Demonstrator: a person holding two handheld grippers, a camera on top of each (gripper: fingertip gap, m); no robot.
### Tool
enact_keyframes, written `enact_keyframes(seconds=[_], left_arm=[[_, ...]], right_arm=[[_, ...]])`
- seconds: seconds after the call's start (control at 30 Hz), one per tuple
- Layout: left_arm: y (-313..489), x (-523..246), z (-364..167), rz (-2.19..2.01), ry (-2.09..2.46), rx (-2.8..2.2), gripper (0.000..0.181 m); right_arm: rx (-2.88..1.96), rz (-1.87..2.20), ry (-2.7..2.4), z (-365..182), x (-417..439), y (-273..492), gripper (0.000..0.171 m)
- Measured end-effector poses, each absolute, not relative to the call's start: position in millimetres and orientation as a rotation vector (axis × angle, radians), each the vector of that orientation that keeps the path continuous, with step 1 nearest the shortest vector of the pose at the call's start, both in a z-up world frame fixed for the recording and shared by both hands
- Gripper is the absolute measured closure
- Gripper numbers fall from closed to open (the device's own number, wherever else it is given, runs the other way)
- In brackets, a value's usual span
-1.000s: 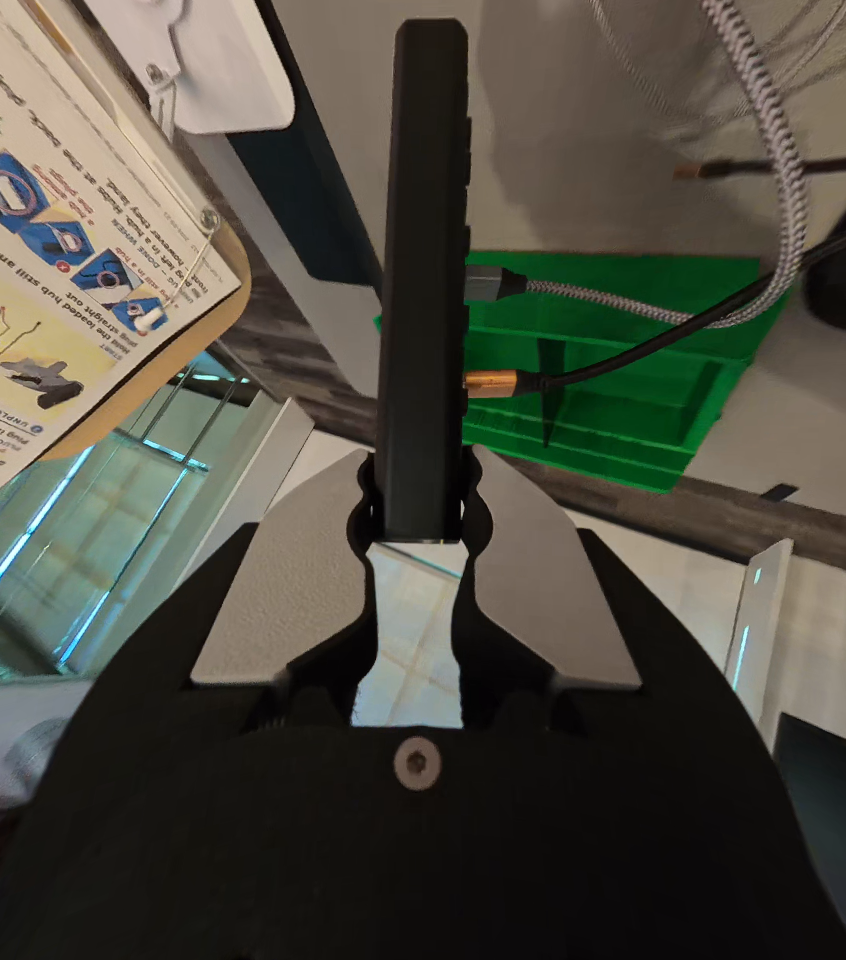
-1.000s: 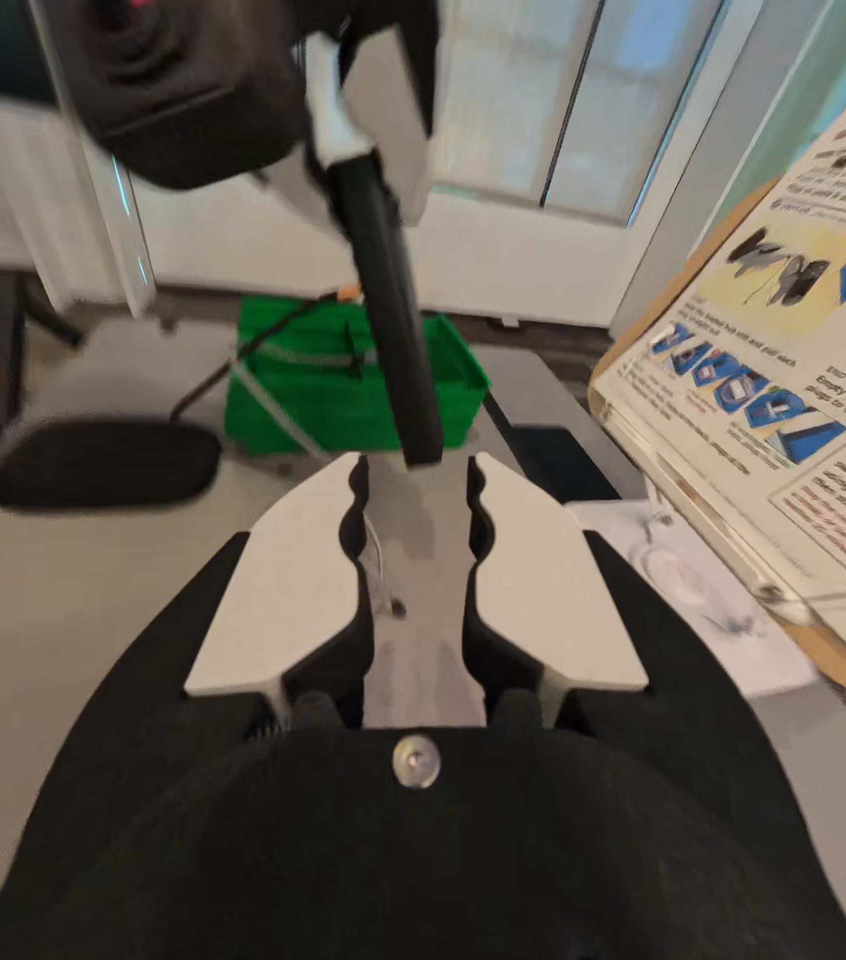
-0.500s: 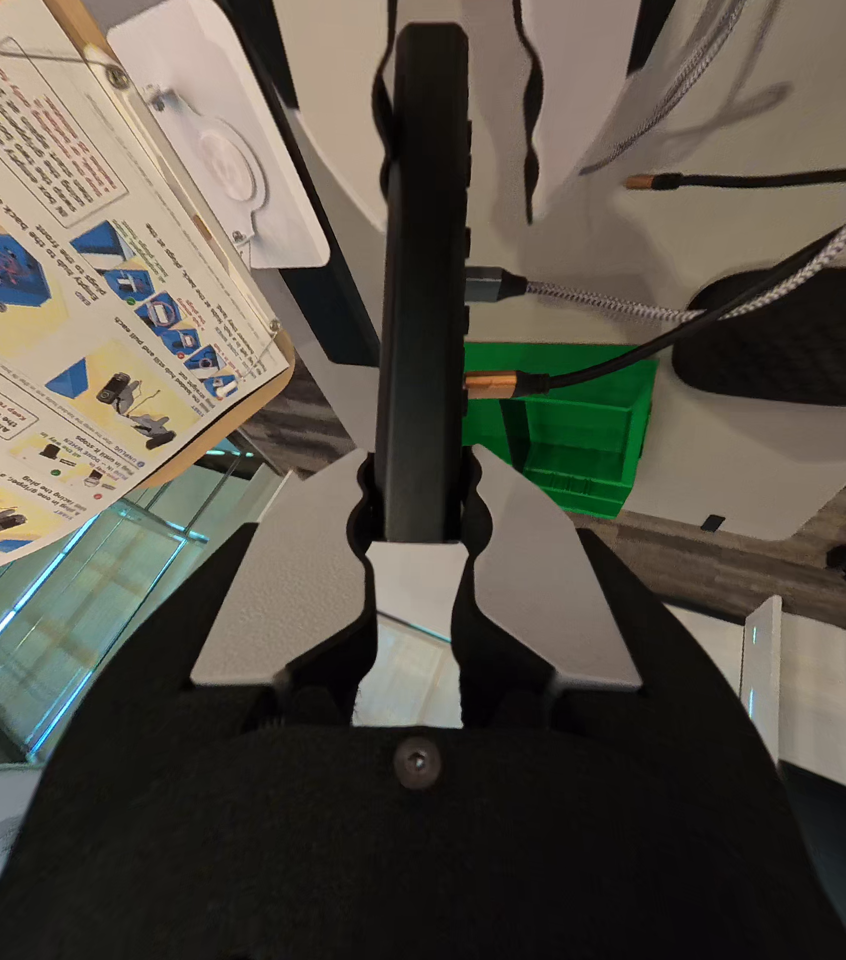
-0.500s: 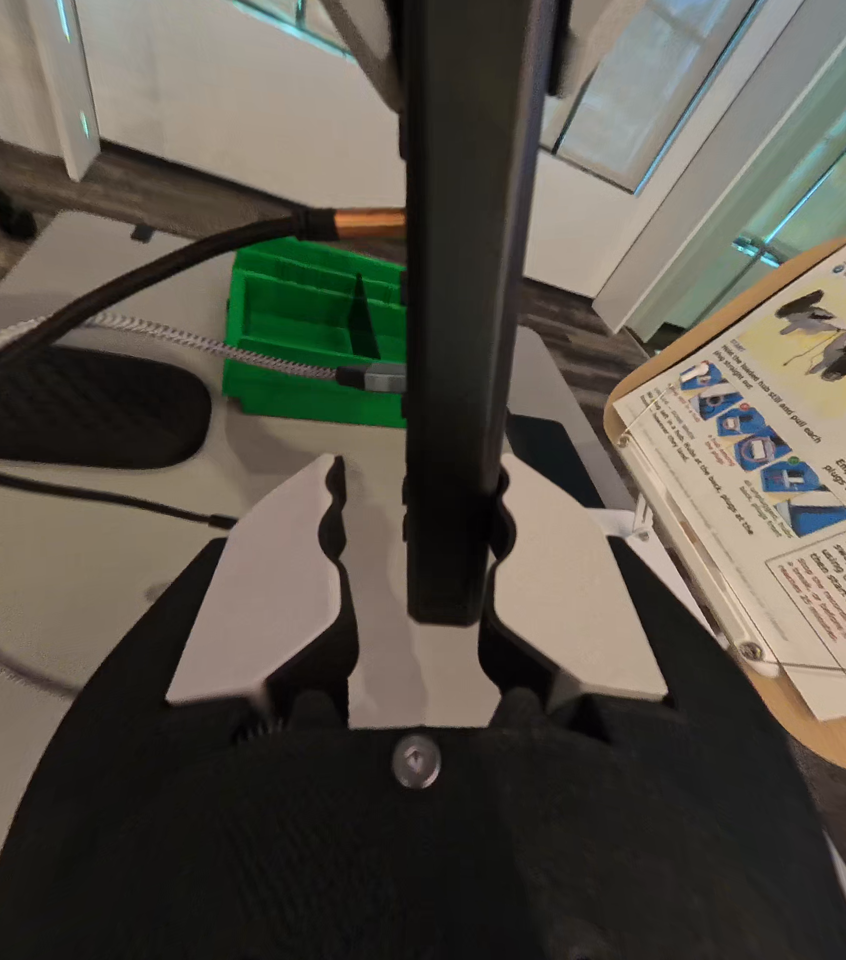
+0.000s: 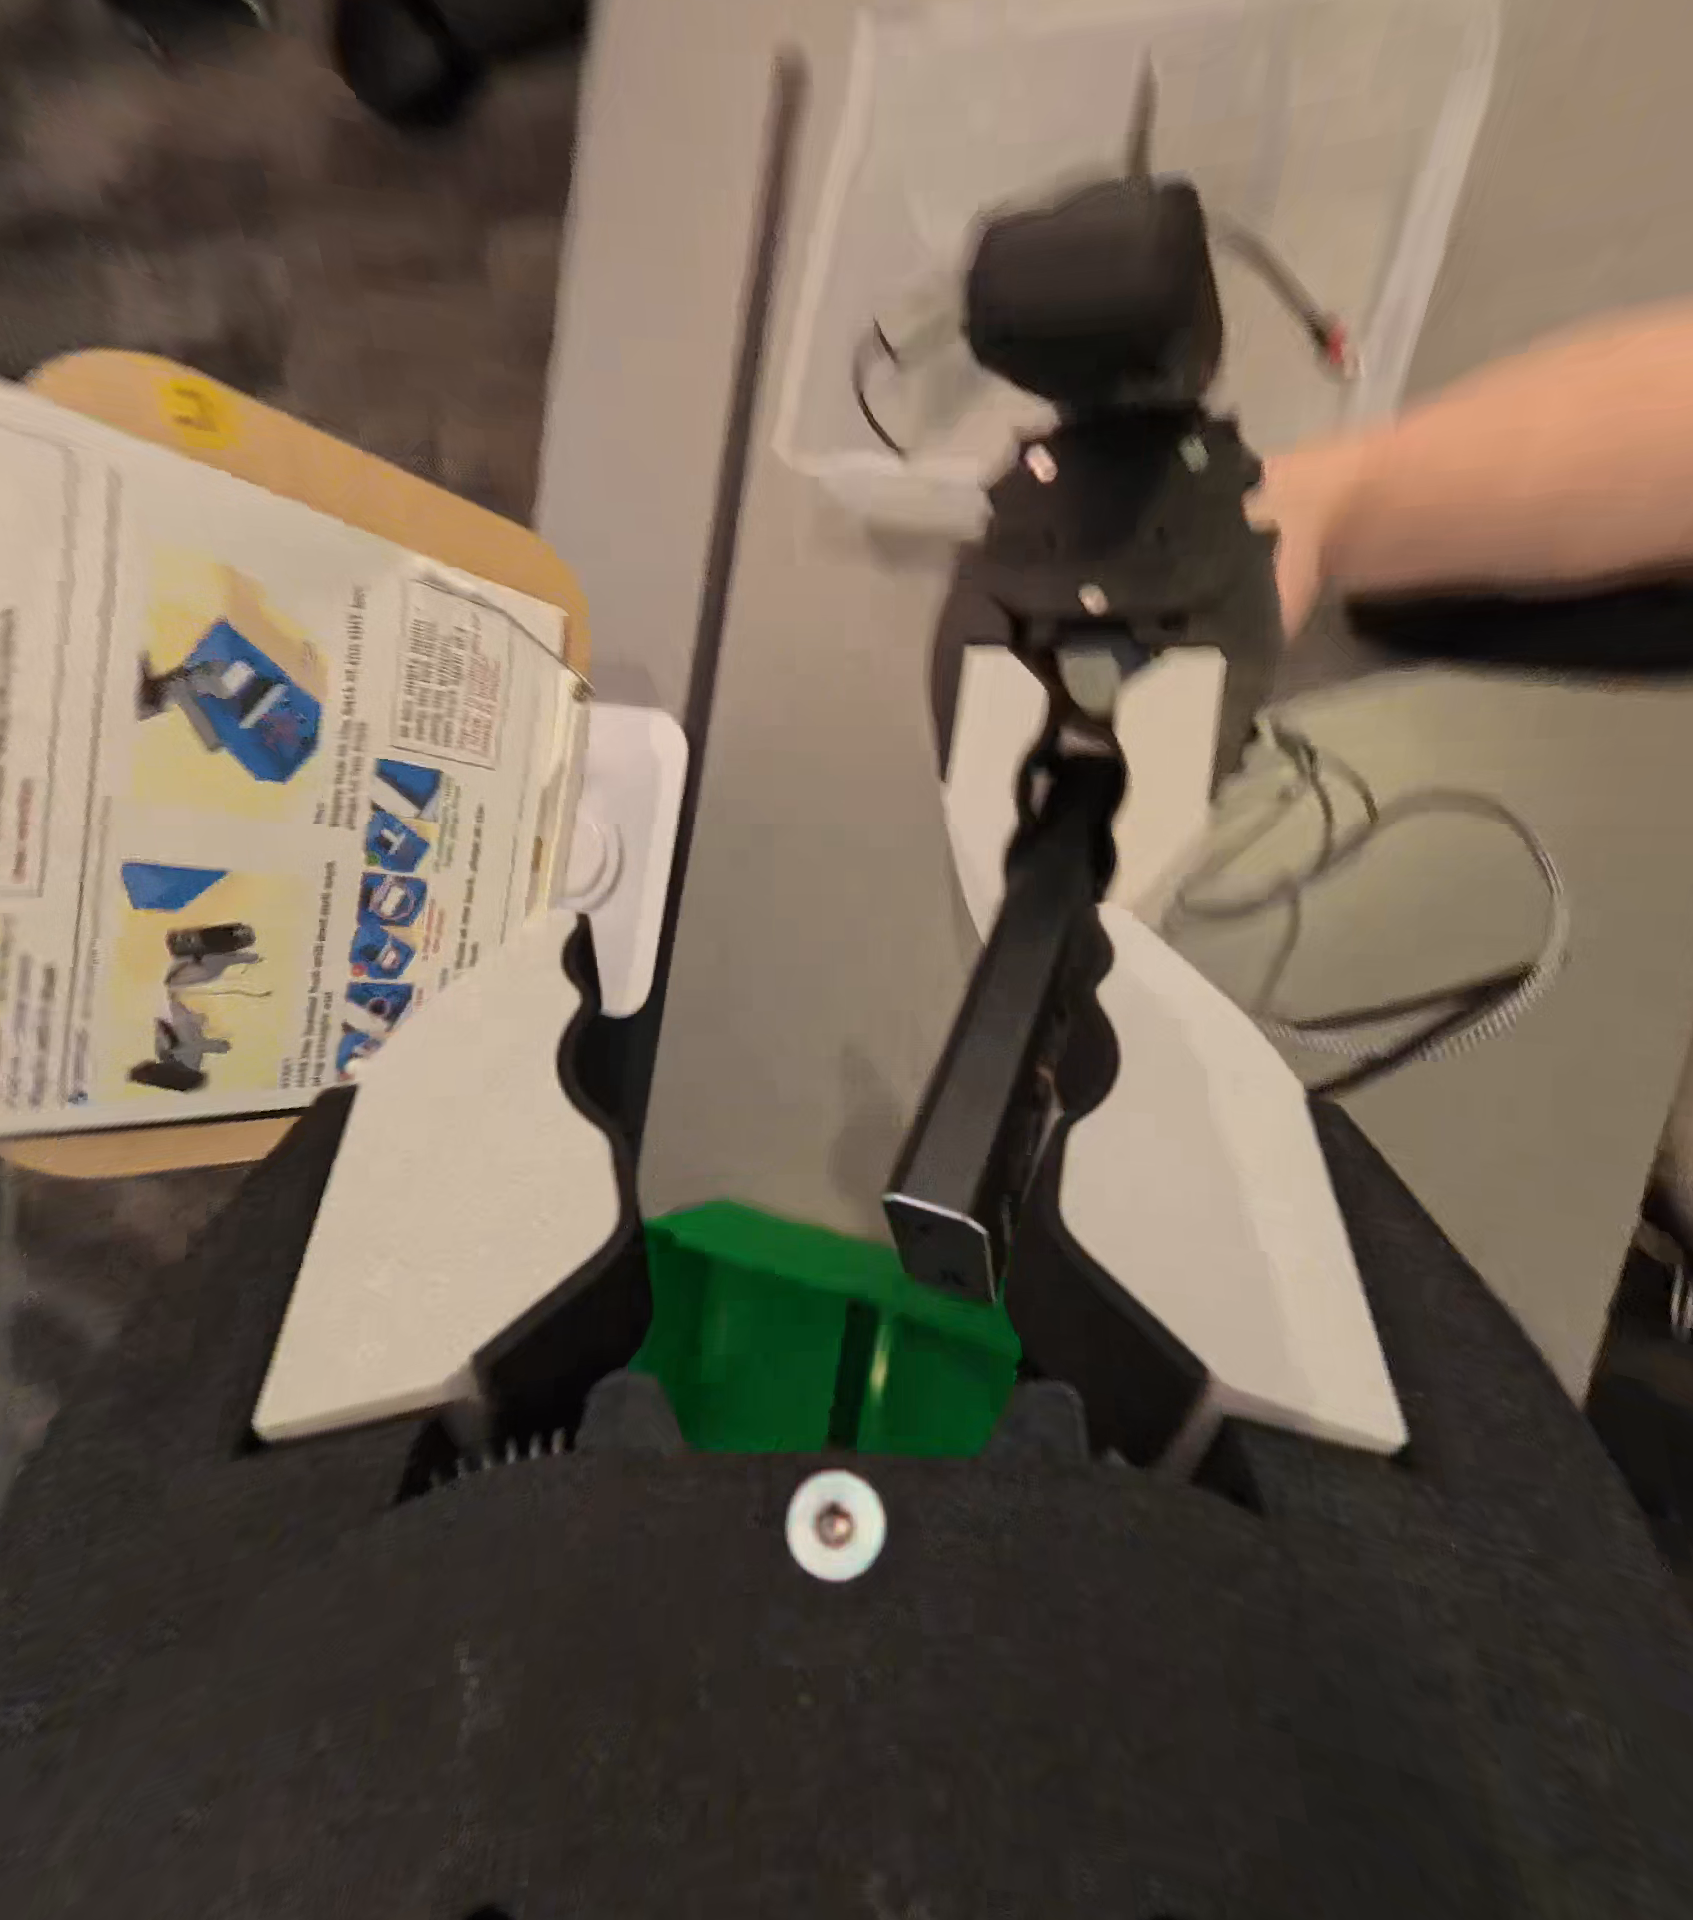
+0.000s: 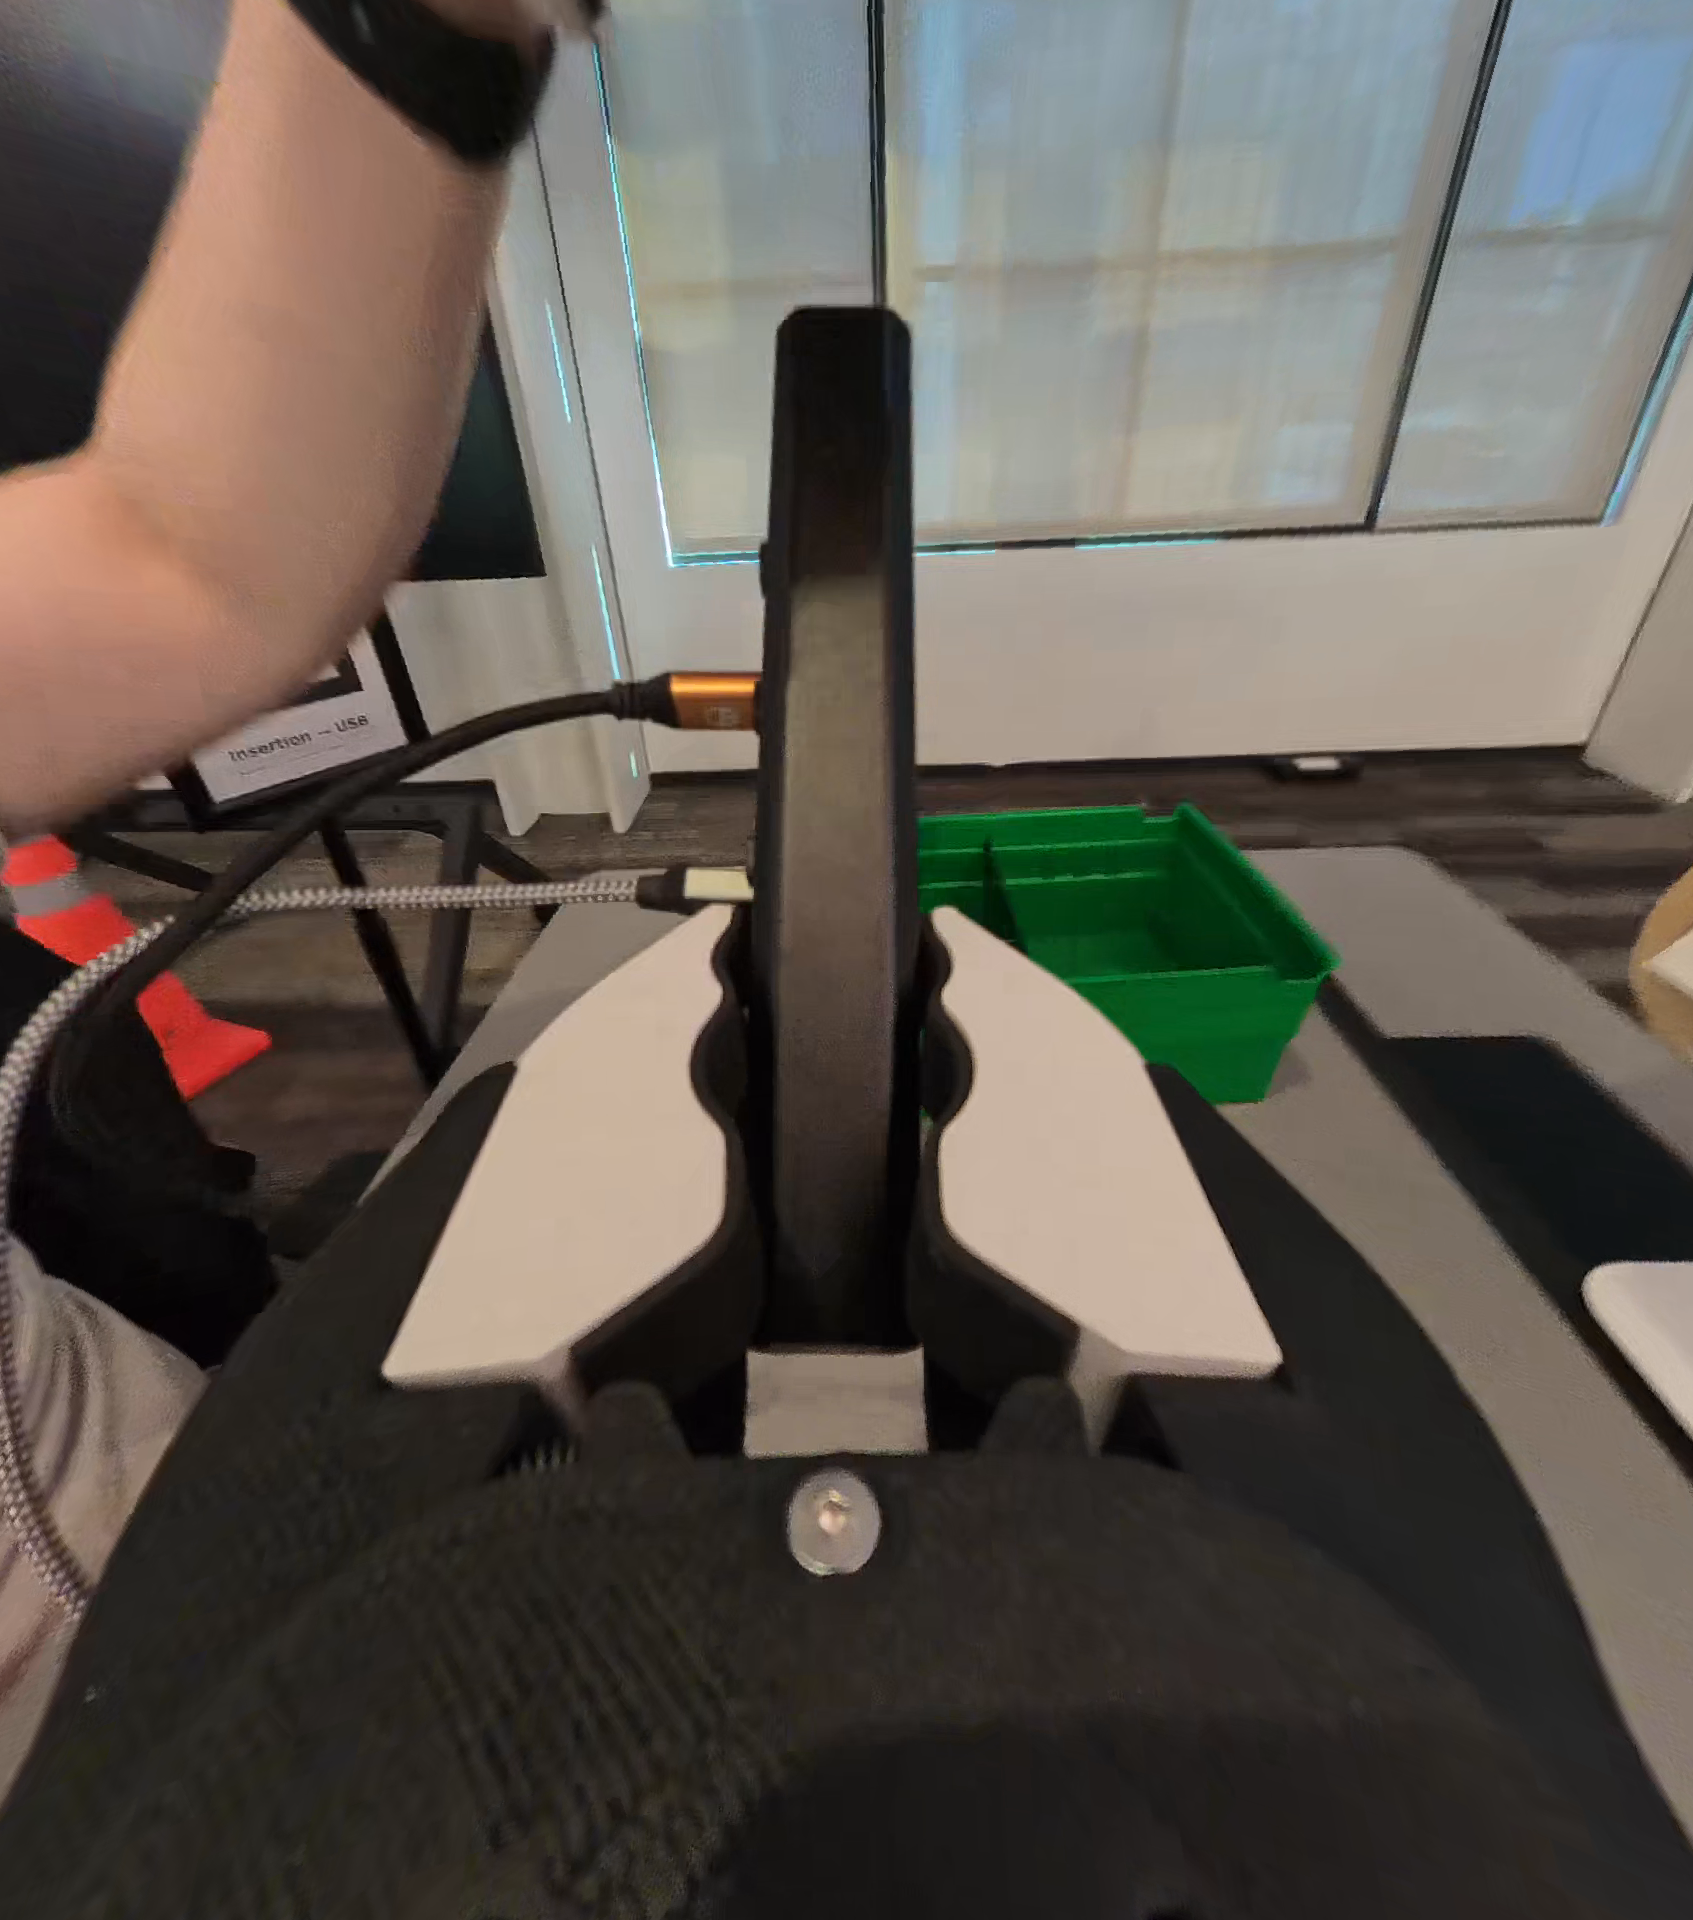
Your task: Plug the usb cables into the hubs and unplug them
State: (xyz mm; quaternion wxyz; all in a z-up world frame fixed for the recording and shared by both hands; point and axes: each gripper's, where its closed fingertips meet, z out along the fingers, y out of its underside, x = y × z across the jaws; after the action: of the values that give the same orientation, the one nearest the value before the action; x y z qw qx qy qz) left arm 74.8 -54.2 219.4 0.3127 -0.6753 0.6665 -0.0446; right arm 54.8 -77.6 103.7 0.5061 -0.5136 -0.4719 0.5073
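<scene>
A long black USB hub [image 6: 837,623] stands upright in my right gripper [image 6: 834,925], whose jaws are shut on its lower end. Two cables are plugged into the hub's left side: a black cable with an orange plug [image 6: 712,701] and a braided grey cable with a silver plug [image 6: 707,886]. In the blurred left wrist view my left gripper [image 5: 837,940] is open and holds nothing. The hub [image 5: 1008,1039] passes close by its right finger [image 5: 1195,1143]. The right gripper [image 5: 1070,831] grips the hub's far end.
A green bin [image 6: 1133,935] sits on the grey table [image 6: 1444,935], and it shows below my left gripper [image 5: 769,1320]. An instruction sheet on a clipboard [image 5: 198,779] stands at the left. Loose cable loops [image 5: 1393,935] lie on the table. A person's forearm [image 6: 198,468] reaches across. An orange cone [image 6: 125,956] is on the floor. My right fingertips sit around 12 cm from my left ones.
My right gripper has closed on the hub. My left gripper has let go of it, opened wide and swung round over the green bin.
</scene>
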Motion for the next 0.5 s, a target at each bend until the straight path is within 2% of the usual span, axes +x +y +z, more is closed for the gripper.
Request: enact_keyframes(seconds=[0.03,0.13,0.23,0.3,0.4,0.5], left_arm=[[-47.9,65.3,218.5,-0.187,1.645,-1.776,0.096],[-40.9,36.4,202.7,-0.429,1.439,-1.667,0.113],[-34.5,-2.3,201.9,-0.600,1.160,-1.604,0.107],[-37.5,-32.4,206.9,-0.729,0.935,-1.539,0.102],[-52.9,-69.4,209.8,-0.960,0.616,-1.300,0.109],[-56.1,-54.2,162.7,-1.075,0.609,-1.340,0.106]], right_arm=[[-1.263,1.266,-1.124,101.2,48.6,-79.6,0.141],[-1.408,1.672,-1.014,91.8,26.5,-90.0,0.142],[-1.386,1.957,-0.936,87.8,17.7,-93.3,0.142],[-1.365,1.976,-0.899,86.7,18.7,-86.7,0.142],[-1.330,1.968,-0.832,90.0,25.7,-74.2,0.141],[-1.246,2.028,-0.727,100.5,34.4,-66.7,0.141]])
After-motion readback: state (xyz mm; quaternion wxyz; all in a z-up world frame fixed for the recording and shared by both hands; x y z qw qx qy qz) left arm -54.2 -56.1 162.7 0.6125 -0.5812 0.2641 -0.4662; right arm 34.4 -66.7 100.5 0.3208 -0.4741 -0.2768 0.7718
